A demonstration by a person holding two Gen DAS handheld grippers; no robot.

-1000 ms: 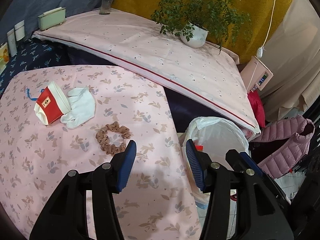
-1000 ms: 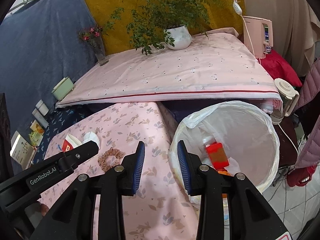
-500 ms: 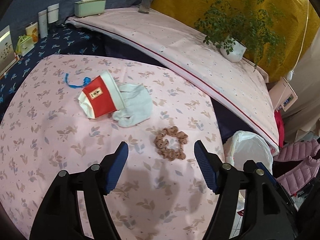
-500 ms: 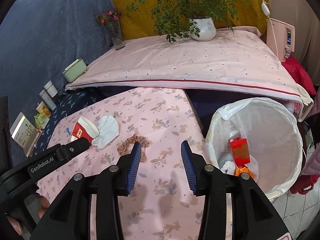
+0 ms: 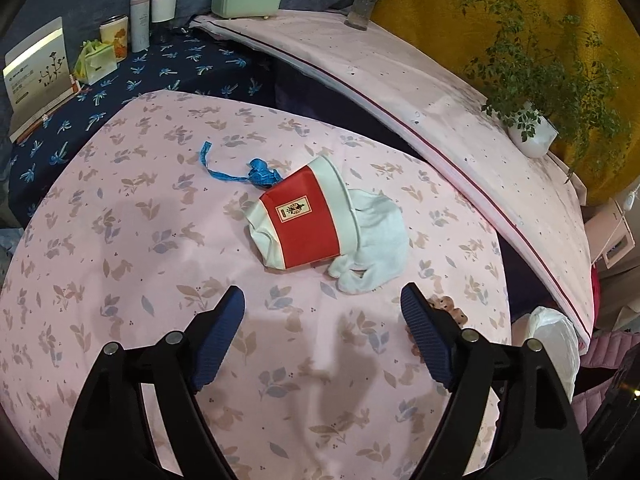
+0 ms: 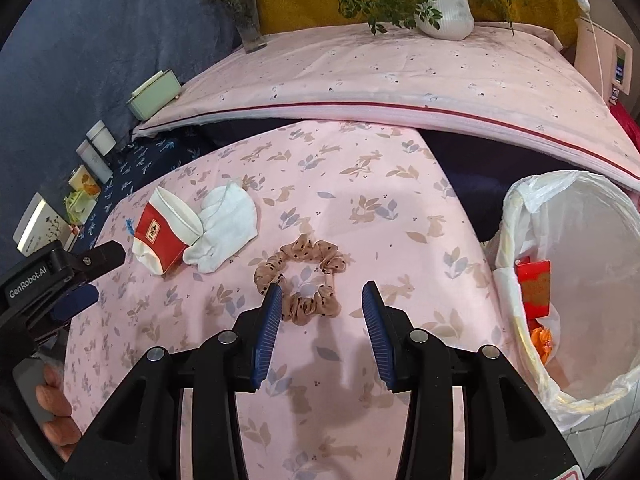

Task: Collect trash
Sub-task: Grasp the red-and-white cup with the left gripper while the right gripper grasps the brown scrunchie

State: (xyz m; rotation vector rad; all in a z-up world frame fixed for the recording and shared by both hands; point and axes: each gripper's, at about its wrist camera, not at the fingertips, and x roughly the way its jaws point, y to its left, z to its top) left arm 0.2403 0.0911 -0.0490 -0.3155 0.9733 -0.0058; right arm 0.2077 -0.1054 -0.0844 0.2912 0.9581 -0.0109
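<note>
A crushed red-and-white paper cup [image 5: 304, 220] lies on the pink leaf-print table [image 5: 120, 280], touching a white sock [image 5: 380, 240]. A blue ribbon scrap [image 5: 240, 174] lies just behind the cup. My left gripper [image 5: 322, 300] hovers just short of the cup, its jaws opening with nothing between them. A tan dotted scrunchie [image 6: 308, 249] lies ahead of my right gripper [image 6: 322, 290], which is open, its tips framing the scrunchie's near edge without pressing it. The white-bagged bin [image 6: 516, 208] at the right holds a red carton [image 6: 534, 292] and orange scraps [image 6: 542, 338].
Behind the table a raised pink-covered surface [image 6: 400, 76] carries a potted plant [image 6: 444, 16], a flower vase [image 6: 250, 32] and a green box [image 6: 154, 94]. Small containers [image 5: 140, 20] and a booklet [image 5: 36, 76] stand on dark blue cloth at the left. A hand [image 6: 52, 400] holds the left gripper [image 6: 92, 276].
Both grippers swung left from the bin over the table and sank toward it. The left jaws spread wider and now face the cup. The scrunchie has come up to the right tips.
</note>
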